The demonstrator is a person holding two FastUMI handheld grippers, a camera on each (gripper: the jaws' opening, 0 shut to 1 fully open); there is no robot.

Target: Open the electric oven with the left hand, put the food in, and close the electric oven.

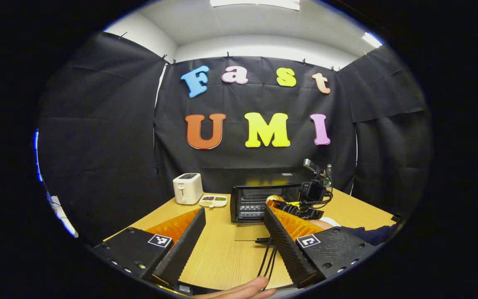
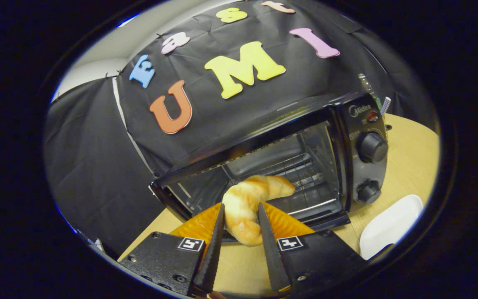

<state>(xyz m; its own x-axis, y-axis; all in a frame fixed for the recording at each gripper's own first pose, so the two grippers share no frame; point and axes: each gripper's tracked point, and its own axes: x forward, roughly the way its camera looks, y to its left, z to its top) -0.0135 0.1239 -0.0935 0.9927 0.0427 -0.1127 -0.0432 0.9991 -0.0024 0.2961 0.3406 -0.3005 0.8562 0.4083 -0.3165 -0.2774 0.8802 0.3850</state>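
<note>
Now the right tool [image 2: 241,218] grips the croissant [image 2: 249,203], long axis pointing into the open oven [image 2: 363,141]; left tool [image 1: 232,216] gapes wide.

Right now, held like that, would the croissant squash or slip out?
The croissant looks soft and light, so it probably squashes a little. Ridged fingers press both sides, so slipping seems unlikely. Its curved end overhangs and might flake.

Brand "Midea" on electric oven [image 2: 264,166] control panel, top, above knobs. Toaster [image 1: 187,188] logo too small to read.
</note>
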